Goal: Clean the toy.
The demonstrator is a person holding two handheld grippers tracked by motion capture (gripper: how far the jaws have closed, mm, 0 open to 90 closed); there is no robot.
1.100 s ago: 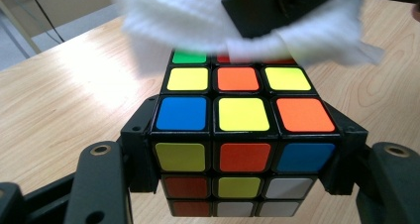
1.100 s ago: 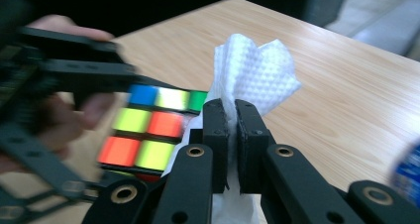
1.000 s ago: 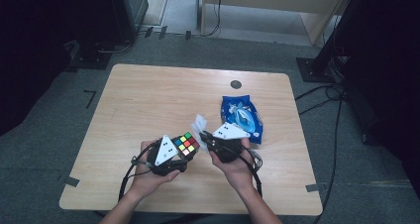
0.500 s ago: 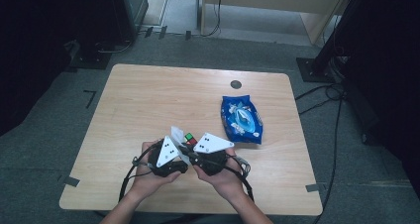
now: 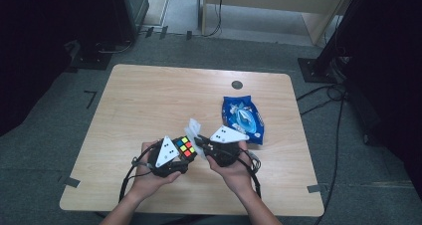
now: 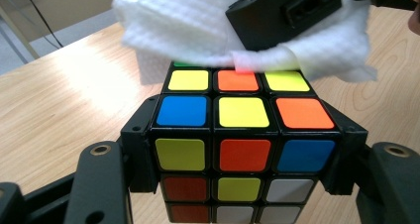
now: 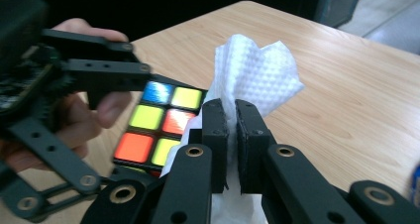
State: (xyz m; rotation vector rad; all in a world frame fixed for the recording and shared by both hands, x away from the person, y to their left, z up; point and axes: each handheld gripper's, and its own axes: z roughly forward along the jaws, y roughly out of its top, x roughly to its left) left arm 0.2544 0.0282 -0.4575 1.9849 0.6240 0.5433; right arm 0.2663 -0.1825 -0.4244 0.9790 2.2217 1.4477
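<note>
Right gripper point(image 7: 229, 135): jaws nearly together, clamped on a folded white wipe point(image 7: 255, 73); wad sticks out past the tips, loose corners flared. In left gripper view same wipe point(image 6: 198, 26) draped over far top edge of the cube, touching the back row of stickers, right jaw pressing down on it there.

Left gripper point(image 6: 242, 184): pads shut on opposite sides of a scrambled puzzle cube point(image 6: 242, 112), gripped around the middle layer, cube lifted off the table point(image 5: 149, 100), top face tilted up twd camera.

Key relation: cube point(image 5: 186, 147) lies just left of the right gripper point(image 5: 201, 144), touching via the wipe; grippers tip to tip near front-centre of table. Wipe's long axis runs roughly along right jaws, out twd far side of cube. Right hand point(image 5: 231, 168) the working one, nearer the unwiped faces; left hand point(image 5: 152, 172) just the holder.

Pose: both forearms in from bottom of high view, angled inward, wrists level, left gripper point(image 5: 175, 154) pointing right, right pointing left.

Likely step: wiping cube top. Next prob. a drag of the wad across remaining rows twd near edge, w/ cube kept steady.

Blue packet point(image 5: 242, 119) on table beyond right hand, apart, untouched.
</note>
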